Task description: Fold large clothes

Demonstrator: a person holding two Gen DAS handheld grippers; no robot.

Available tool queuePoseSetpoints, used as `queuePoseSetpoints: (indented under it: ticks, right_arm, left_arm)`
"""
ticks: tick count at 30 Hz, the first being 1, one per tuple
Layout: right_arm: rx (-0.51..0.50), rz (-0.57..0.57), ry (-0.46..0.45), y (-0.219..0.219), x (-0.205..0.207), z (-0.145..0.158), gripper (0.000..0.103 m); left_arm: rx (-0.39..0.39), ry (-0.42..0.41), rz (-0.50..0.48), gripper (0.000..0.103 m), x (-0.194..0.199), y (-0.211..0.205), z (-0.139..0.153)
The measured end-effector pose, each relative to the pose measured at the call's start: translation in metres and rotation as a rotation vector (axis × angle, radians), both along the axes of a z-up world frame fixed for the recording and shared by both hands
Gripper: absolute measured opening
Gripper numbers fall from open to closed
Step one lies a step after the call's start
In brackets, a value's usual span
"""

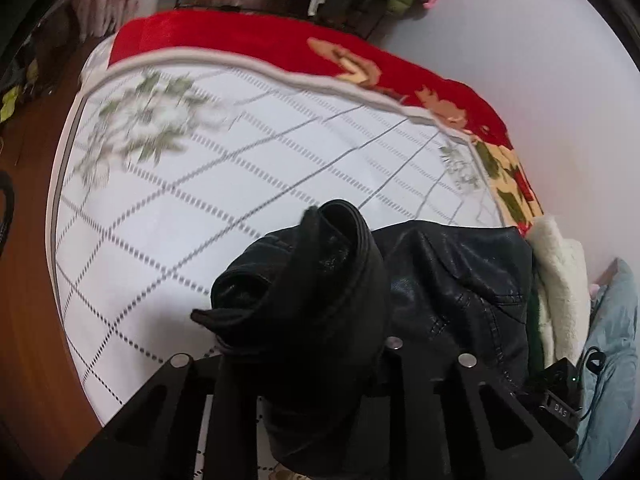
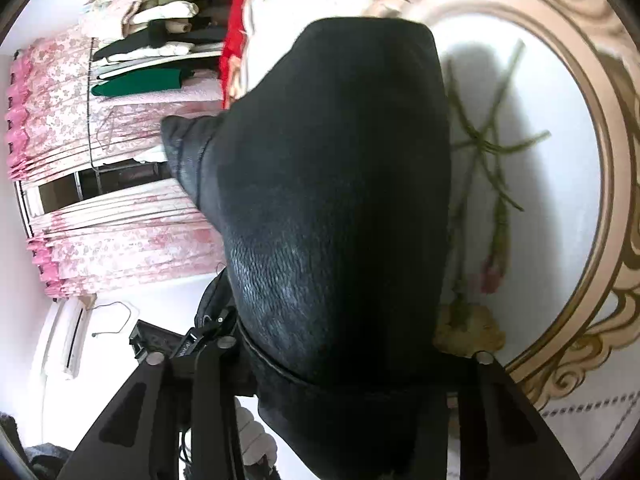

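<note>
A black leather jacket (image 1: 452, 280) is held up over a bed covered by a white quilted sheet (image 1: 224, 184). My left gripper (image 1: 316, 356) is shut on a bunched, rolled edge of the jacket (image 1: 304, 292), which hides the fingertips. In the right wrist view my right gripper (image 2: 340, 364) is shut on another part of the same jacket (image 2: 336, 184), which hangs in front of the lens and fills the middle of the view. Both sets of fingertips are covered by the black fabric.
A red floral blanket (image 1: 280, 46) lies along the bed's far edge. A cream fleece garment (image 1: 560, 280) and a light blue cloth (image 1: 612, 344) lie at the right. A clothes rack (image 2: 160, 40), pink curtains (image 2: 100, 128) and an ornate headboard (image 2: 600, 120) are around.
</note>
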State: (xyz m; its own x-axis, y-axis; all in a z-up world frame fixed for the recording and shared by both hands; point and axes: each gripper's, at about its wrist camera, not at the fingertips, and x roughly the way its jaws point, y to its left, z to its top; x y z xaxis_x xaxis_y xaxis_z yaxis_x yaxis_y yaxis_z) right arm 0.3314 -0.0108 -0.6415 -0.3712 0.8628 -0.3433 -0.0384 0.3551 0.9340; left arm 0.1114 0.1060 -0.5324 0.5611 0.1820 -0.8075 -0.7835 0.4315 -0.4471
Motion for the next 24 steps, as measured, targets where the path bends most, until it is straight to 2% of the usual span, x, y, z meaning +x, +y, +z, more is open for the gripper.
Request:
queuePoseSetpoints:
  ticks: [3, 6, 9, 12, 16, 19, 21, 24]
  right_arm:
    - [0.016, -0.015, -0.033, -0.007, 0.005, 0.030, 0.037]
    - [0.037, -0.032, -0.060, -0.006, 0.009, 0.065, 0.037]
    - [0.060, -0.057, -0.089, -0.018, 0.026, 0.104, 0.036]
    - [0.084, -0.092, -0.112, -0.030, 0.051, 0.136, 0.036]
    - [0.105, -0.174, -0.158, -0.057, 0.099, 0.191, 0.036]
    - [0.120, -0.255, -0.201, -0.089, 0.151, 0.232, 0.036]
    - [0.123, -0.303, -0.231, -0.119, 0.186, 0.248, 0.036]
    - [0.126, -0.367, -0.251, -0.154, 0.242, 0.263, 0.036]
  left_arm:
    - [0.010, -0.021, -0.024, 0.019, 0.006, 0.005, 0.022]
    - [0.042, -0.044, -0.064, 0.018, 0.019, 0.008, 0.055]
    - [0.060, -0.069, -0.104, 0.018, 0.039, 0.010, 0.087]
    - [0.090, -0.101, -0.153, 0.018, 0.074, 0.010, 0.123]
    - [0.091, -0.177, -0.226, 0.018, 0.146, 0.006, 0.168]
    - [0.098, -0.236, -0.289, 0.018, 0.209, -0.006, 0.198]
    - [0.095, -0.272, -0.333, 0.018, 0.258, -0.018, 0.211]
    - [0.083, -0.317, -0.389, 0.018, 0.328, -0.039, 0.216]
